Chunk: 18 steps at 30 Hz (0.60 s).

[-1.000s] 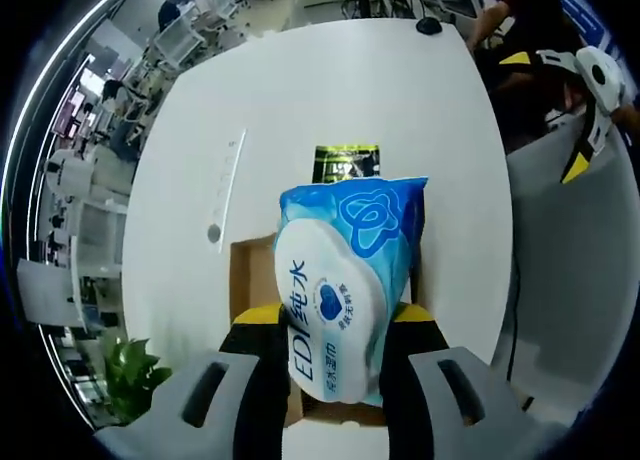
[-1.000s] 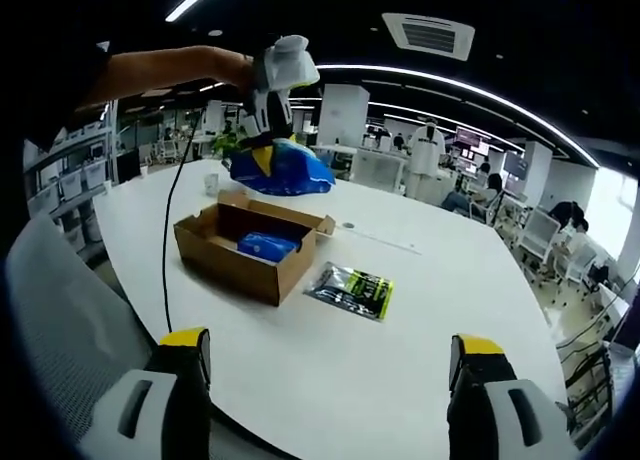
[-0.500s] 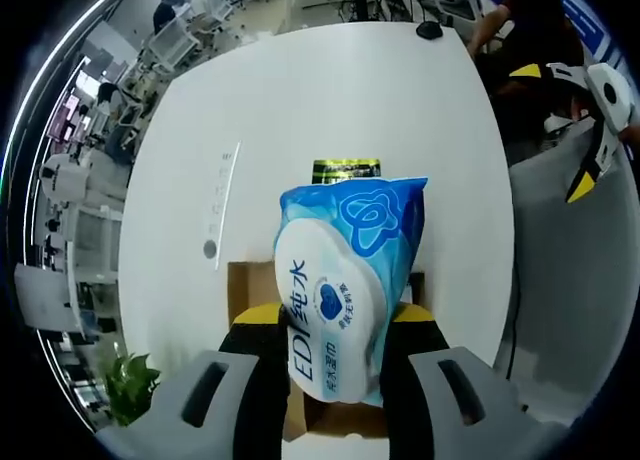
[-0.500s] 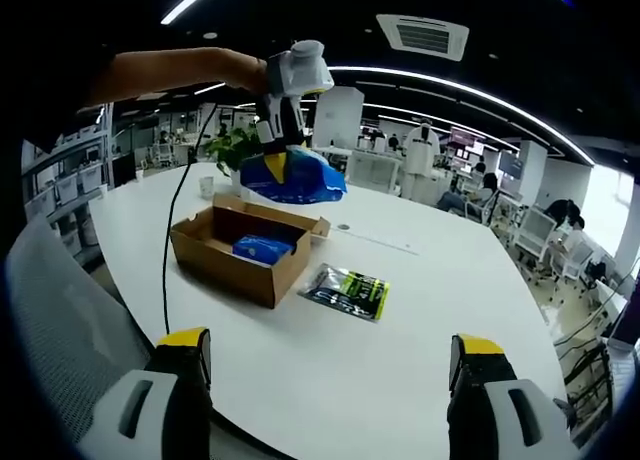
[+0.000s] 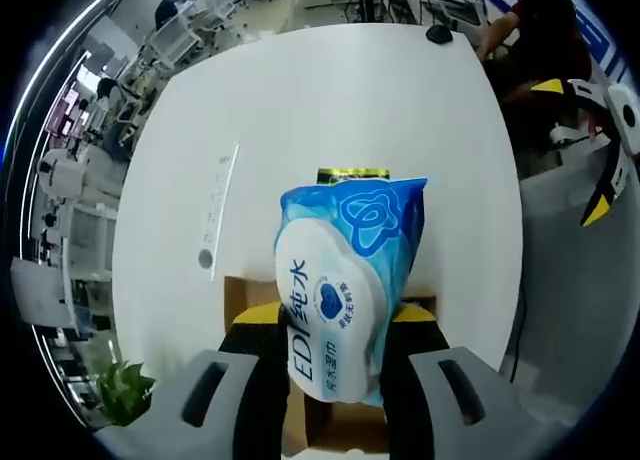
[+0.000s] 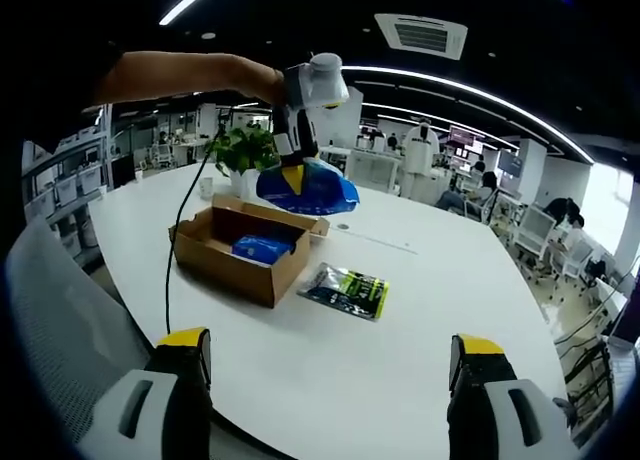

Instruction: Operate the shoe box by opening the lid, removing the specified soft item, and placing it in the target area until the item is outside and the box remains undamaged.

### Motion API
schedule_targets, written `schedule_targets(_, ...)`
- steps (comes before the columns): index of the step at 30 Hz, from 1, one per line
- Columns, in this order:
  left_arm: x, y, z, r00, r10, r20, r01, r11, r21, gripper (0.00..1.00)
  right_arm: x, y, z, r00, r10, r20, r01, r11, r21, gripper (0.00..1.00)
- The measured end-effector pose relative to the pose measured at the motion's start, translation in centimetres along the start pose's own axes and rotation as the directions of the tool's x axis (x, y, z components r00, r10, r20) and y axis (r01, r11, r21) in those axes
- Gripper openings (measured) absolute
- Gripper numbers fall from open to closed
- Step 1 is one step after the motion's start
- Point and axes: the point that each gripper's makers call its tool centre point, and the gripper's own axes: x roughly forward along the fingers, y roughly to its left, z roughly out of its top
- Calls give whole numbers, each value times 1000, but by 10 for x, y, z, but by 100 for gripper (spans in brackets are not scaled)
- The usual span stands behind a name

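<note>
My left gripper (image 5: 335, 325) is shut on a blue and white pack of wet wipes (image 5: 345, 280), held high above the table. Below it lies the open cardboard shoe box (image 5: 238, 292), mostly hidden by the pack. In the right gripper view the same pack (image 6: 307, 190) hangs under the left gripper (image 6: 298, 170) above the far edge of the box (image 6: 245, 250), which holds another blue pack (image 6: 260, 246). My right gripper (image 6: 325, 365) is open, low over the near side of the white table (image 6: 420, 310), with nothing between its jaws.
A green and black flat packet (image 6: 348, 286) lies on the table right of the box, also visible past the wipes (image 5: 352, 173). A white strip (image 5: 218, 205) lies on the table. A potted plant (image 6: 245, 150) stands behind the box. A cable (image 6: 175, 240) hangs from the left gripper. A grey chair back (image 6: 60, 330) is near left.
The left gripper has carried the wipes pack rightward, from over the box toward its far right edge. The right gripper has stayed still and open.
</note>
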Motion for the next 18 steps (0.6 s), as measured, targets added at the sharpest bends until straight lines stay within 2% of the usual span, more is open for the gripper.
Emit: schedule_targets(18,40,12,15,1000,-11,-13,11,1000,-6,31,0,-3,1,1000,-18,6,18,1000,17,99)
